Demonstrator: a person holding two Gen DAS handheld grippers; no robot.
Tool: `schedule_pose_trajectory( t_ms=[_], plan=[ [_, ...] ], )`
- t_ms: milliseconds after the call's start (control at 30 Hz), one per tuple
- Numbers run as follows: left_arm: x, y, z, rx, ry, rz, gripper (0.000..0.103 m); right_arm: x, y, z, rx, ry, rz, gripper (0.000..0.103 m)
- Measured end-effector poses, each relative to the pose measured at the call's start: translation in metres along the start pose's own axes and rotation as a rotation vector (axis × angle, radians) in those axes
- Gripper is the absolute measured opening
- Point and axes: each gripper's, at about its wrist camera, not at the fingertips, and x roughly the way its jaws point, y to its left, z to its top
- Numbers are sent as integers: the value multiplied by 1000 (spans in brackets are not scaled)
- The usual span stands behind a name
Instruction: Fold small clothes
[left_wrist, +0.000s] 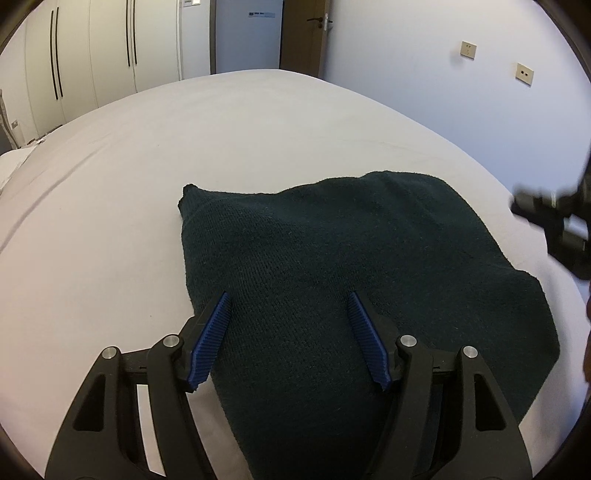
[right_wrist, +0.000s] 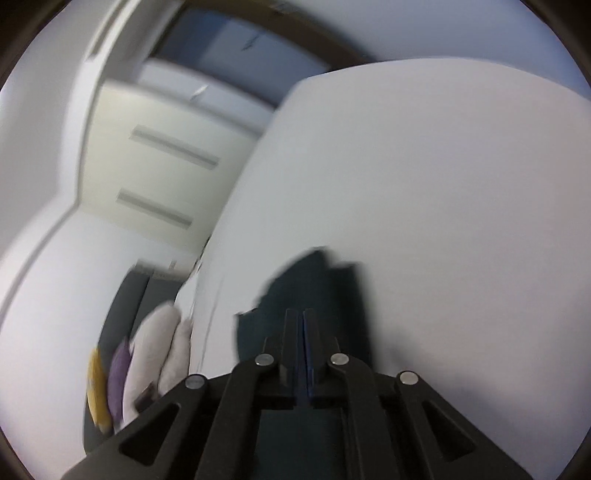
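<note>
On my left wrist feed I see a dark green knitted garment (left_wrist: 332, 258) lying on the white bed (left_wrist: 184, 147), with a coarse ribbed weave and a slightly ragged edge. One pointed corner sticks out toward the far left, and the cloth broadens as it runs to the right and toward me, so its long axis goes roughly from that far-left corner to the near right. My left gripper (left_wrist: 290, 299) is spread wide, its blue pads (left_wrist: 212, 339) hovering over the near part of the fabric with nothing between them. The near end of the garment is cut off under the gripper body. The right gripper (left_wrist: 554, 225) shows there only as a dark blur at the frame's edge. The right wrist feed is smeared by motion; my right gripper (right_wrist: 300, 314) has its fingers pressed together, and I cannot tell whether any of the dark cloth (right_wrist: 314, 284) beyond them is pinched
</note>
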Motion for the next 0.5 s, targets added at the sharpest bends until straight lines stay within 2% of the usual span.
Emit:
schedule_pose_trajectory(
  t_ms=[33, 67, 133, 167, 200, 233, 267, 300, 400, 467, 500],
  plan=[
    [0, -1, 0, 1, 0, 1, 65, 10, 11, 3, -31, 33, 10, 19],
    [0, 1, 0, 0, 0, 0, 65, 26, 21, 5, -56, 83, 26, 31],
    [0, 1, 0, 0, 2, -1, 66, 51, 27, 7, -78, 147, 25, 34],
    [0, 1, 0, 0, 3, -1, 66, 68, 24, 8, -76, 181, -3, 34],
    [0, 0, 0, 1, 3, -2, 66, 67, 12, 10, -62, 193, -29, 34],
    [-1, 0, 0, 1, 3, -2, 66, 73, 4, 13, -41, 195, -60, 30],
    [-1, 0, 0, 1, 3, -3, 65, 76, -6, 15, -23, 186, -67, 11],
    [-1, -1, 0, 2, 1, -4, 65, 75, -16, 16, -7, 176, -74, 0],
    [-2, -2, -1, 2, -2, -4, 66, 56, -37, 19, 58, 117, -67, 0],
    [-3, -2, -1, -2, -2, -4, 65, 33, -34, 18, 19, 75, -143, 1],
    [-3, -1, -1, -7, 0, -5, 65, 26, -29, 16, 4, 65, -156, 5]
  ],
)
